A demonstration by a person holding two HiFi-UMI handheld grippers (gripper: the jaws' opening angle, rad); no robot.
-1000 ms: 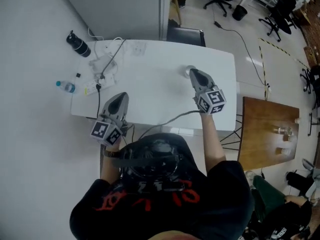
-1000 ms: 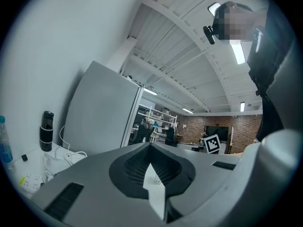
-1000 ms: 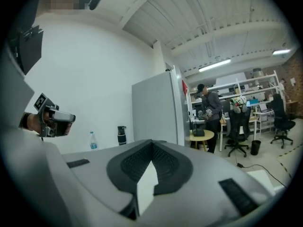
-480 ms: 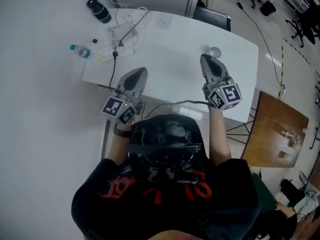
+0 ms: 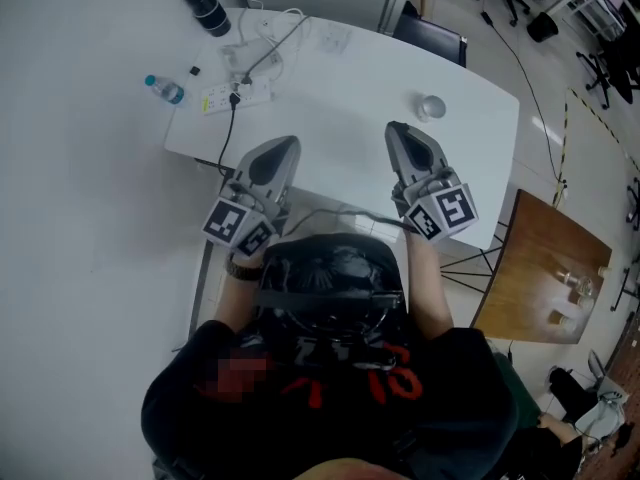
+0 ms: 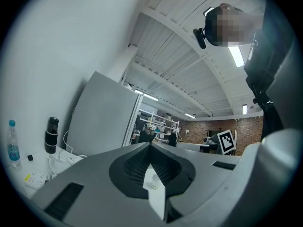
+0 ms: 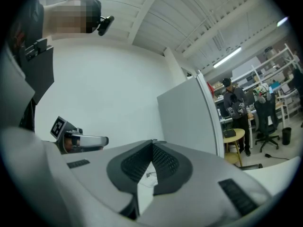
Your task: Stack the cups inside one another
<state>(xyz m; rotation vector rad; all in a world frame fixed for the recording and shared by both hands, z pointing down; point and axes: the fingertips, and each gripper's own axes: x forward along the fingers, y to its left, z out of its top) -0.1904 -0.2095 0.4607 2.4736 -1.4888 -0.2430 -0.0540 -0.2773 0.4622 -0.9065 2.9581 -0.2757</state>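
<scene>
Well, looked finished: cups (image 5: pixel 431 106) as one stack far right on table (image 5: pixel 330 98), left gripper (image 5: pixel 288 144) and right gripper (image 5: pixel 394 129) held near, pinched shut, empty. Needed nothing further, probably.

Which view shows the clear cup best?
The head view: the cup stands whole on the white table. The left gripper view shows only a tiny pale object past its jaws, possibly it. The right gripper view shows none.
</scene>
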